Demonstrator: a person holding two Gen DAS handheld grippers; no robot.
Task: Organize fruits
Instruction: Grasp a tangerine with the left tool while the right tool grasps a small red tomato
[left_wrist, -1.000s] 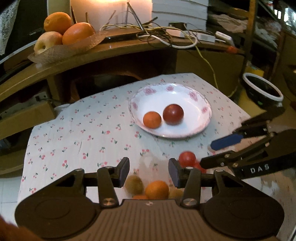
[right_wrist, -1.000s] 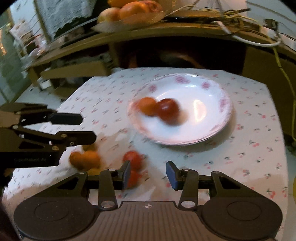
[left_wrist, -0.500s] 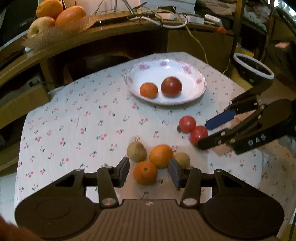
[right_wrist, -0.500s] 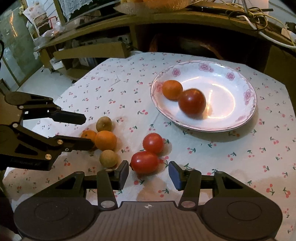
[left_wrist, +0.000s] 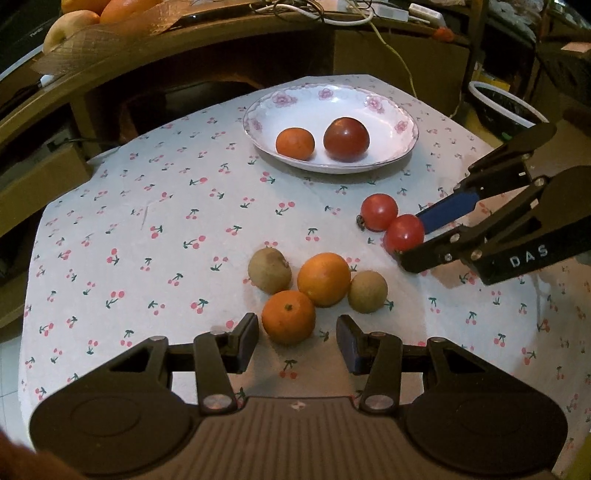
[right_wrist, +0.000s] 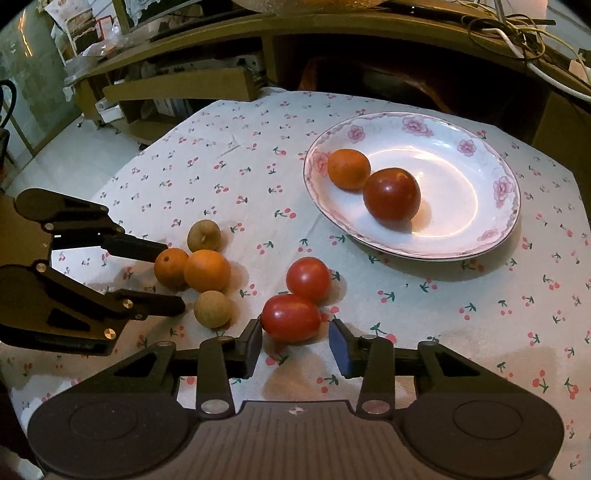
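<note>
Now plate, landmark, holds orange and tomato. Near plate: two tomatoes; beyond them, oranges, kiwis. Right gripper closing around nearest tomato, not yet clamped: centre pads, squeeze gently. Left gripper apart around orange.

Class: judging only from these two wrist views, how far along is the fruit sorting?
Done: an orange and a dark tomato lie in the plate.
In hand: the right hand-held gripper is closing around the near tomato, not yet gripping.
Left: the second tomato and four fruits by the open left hand-held gripper.
</note>
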